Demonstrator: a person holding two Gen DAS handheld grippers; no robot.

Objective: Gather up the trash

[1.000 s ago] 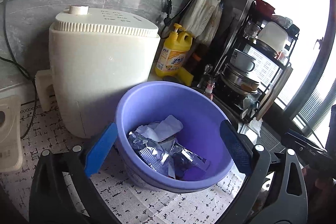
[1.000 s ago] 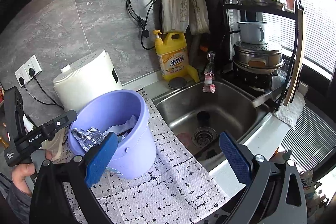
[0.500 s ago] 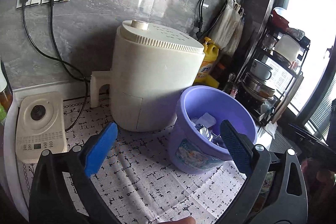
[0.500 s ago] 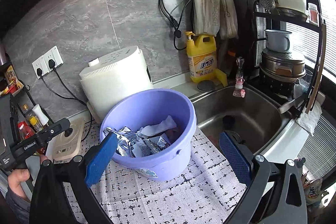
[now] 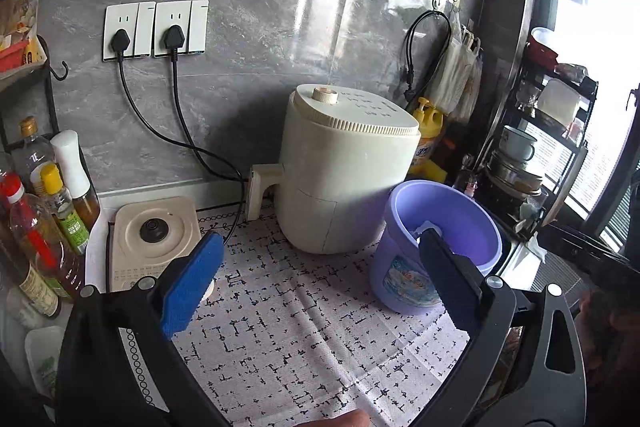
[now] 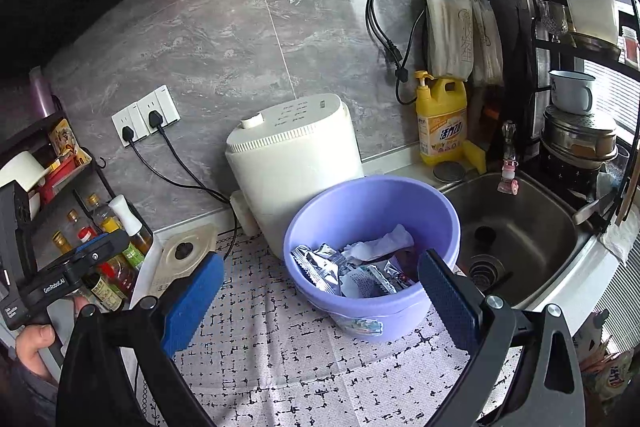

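Observation:
A purple bucket [image 6: 372, 211] stands on the patterned mat [image 6: 304, 359] beside the sink; it also shows in the left wrist view [image 5: 404, 267]. Inside lie silver foil wrappers [image 6: 320, 263] and a crumpled white tissue [image 6: 380, 241]. My right gripper [image 6: 320, 291] is open and empty, held back from the bucket's near side. My left gripper [image 5: 320, 287] is open and empty, above the mat to the left of the bucket; its body shows at the left of the right wrist view [image 6: 60, 275].
A cream air fryer [image 5: 344, 167] stands behind the bucket. A kettle base [image 5: 154, 235] and oil bottles [image 5: 48, 211] sit at the left. The steel sink [image 6: 516, 227], yellow detergent bottle [image 6: 442, 119] and a dish rack [image 6: 580, 67] are at the right. Two plugged cords [image 5: 176, 115] run down the wall.
Both grippers have pulled back and away from the bucket. The left one swung left, so the sockets, kettle base and bottles came into view. The bucket's contents are unchanged.

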